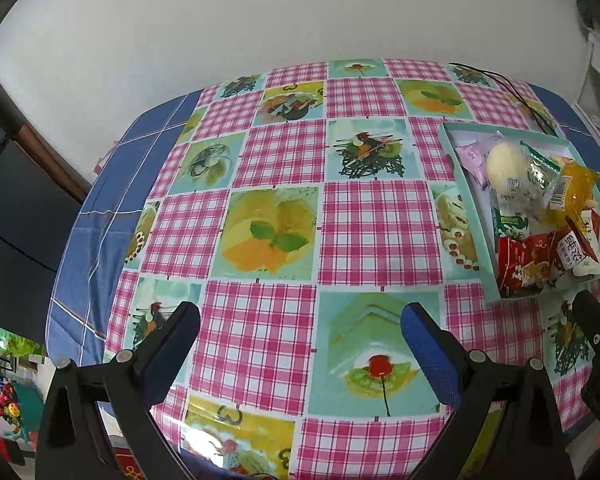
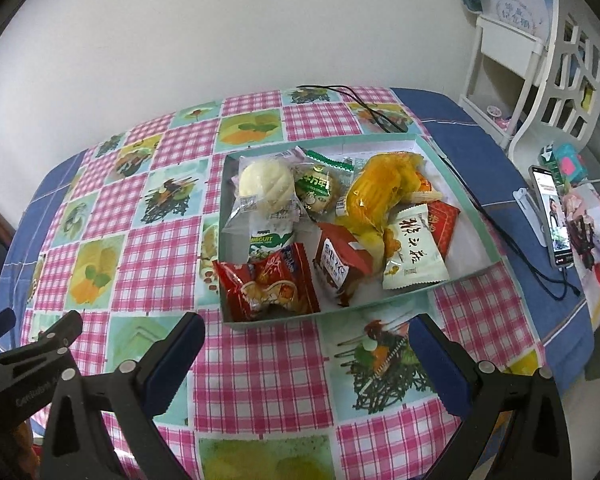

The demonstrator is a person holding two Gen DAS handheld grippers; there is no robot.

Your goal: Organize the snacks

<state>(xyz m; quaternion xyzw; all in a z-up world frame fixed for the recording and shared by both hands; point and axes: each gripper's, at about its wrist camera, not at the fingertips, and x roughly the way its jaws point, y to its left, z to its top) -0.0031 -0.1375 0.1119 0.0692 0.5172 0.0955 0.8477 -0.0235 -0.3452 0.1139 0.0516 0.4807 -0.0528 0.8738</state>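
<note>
A shallow mint-green box [image 2: 452, 168] [image 1: 448, 140] on the table holds several wrapped snacks: a pale round bun [image 2: 266, 184] [image 1: 506, 164], a green biscuit pack [image 2: 268, 242], a red packet [image 2: 268, 284] [image 1: 518, 266], a yellow bag [image 2: 380, 196] [image 1: 576, 188] and a white sachet [image 2: 414, 248]. My right gripper [image 2: 306, 328] stands open just in front of the box, holding nothing. My left gripper [image 1: 300, 318] is open over bare tablecloth, with the box to its far right.
The table wears a pink-check and fruit-print cloth [image 1: 268, 208] over a blue one [image 2: 460, 116]. A black cable [image 2: 512, 240] runs along the box to a phone [image 2: 552, 216] at the right edge. White shelves [image 2: 540, 60] stand beyond. A white wall backs the table.
</note>
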